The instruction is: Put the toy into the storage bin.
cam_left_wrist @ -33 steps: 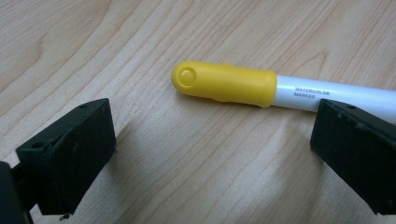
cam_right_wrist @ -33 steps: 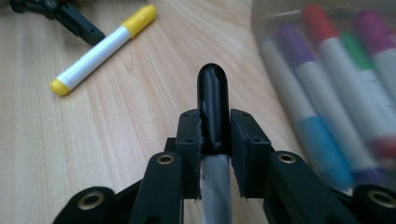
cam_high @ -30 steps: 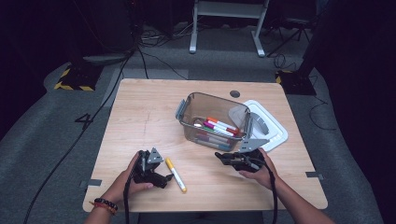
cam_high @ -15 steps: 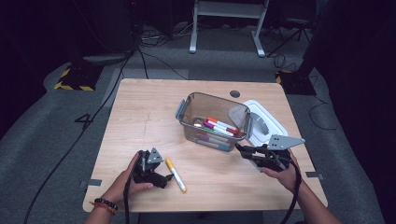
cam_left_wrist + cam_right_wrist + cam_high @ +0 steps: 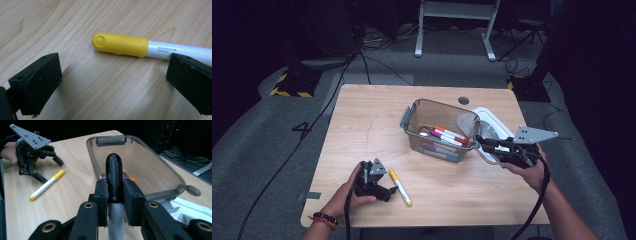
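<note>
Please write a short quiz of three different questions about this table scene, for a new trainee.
1. True or false: the right gripper is shut on the black-capped white marker.
2. Where does the yellow-capped white marker lie? A) inside the clear plastic box B) on the light wooden table C) on the white lid
3. Fill in: the left gripper has its fingers ____.

Key: 1 true; 2 B; 3 open.
</note>
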Available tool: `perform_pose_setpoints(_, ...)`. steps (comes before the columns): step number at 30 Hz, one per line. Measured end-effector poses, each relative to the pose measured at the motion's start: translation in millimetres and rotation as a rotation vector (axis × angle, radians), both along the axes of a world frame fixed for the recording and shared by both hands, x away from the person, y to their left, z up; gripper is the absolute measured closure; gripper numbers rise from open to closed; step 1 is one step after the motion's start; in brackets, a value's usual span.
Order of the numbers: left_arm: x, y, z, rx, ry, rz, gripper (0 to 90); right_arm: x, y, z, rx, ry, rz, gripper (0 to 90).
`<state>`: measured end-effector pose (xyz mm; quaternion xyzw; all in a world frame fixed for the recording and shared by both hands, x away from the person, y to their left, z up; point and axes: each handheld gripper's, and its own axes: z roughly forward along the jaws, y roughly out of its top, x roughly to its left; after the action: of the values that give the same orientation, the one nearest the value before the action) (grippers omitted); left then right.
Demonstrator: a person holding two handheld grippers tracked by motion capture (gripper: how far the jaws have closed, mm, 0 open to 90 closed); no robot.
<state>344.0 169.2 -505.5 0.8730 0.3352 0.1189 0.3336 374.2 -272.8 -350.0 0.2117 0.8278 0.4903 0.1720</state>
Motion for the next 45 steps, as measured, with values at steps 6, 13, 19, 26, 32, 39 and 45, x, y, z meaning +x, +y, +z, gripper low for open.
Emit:
perform_pose_setpoints(6, 0.1, 0.0, 0.0, 0.0, 0.0, -0.001, 0.4, 16.4, 8.9, 21.8, -0.019, -0.023, 0.006, 74.6)
perform_pose_setpoints(13, 0.1, 0.0, 0.0, 0.0, 0.0, -0.001, 0.4, 40.1, 29.0, 39.2, -0.053, -0.014, 0.023, 74.6)
perform_pose_setpoints(19, 0.1, 0.0, 0.1, 0.0, 0.001, -0.001, 0.4, 61.5, 51.3, 44.0, -0.088, 0.009, 0.031, 74.6)
perform_pose_setpoints(26, 0.1, 0.0, 0.0, 0.0, 0.0, -0.002, 0.4, 83.3, 85.0, 38.7, -0.149, 0.047, 0.062, 74.6)
perform_pose_setpoints(32, 0.1, 0.0, 0.0, 0.0, 0.0, -0.001, 0.4, 97.8, 110.7, 28.0, -0.207, 0.089, 0.079, 74.6)
perform_pose_setpoints(39, 0.1, 0.0, 0.0, 0.0, 0.0, -0.001, 0.4, 114.8, 136.5, 5.2, -0.292, 0.16, 0.099, 74.6)
perform_pose_setpoints(45, 0.1, 0.0, -0.1, -0.001, -0.001, -0.001, 0.4, 126.5, 147.2, -16.6, -0.407, 0.242, 0.115, 74.5)
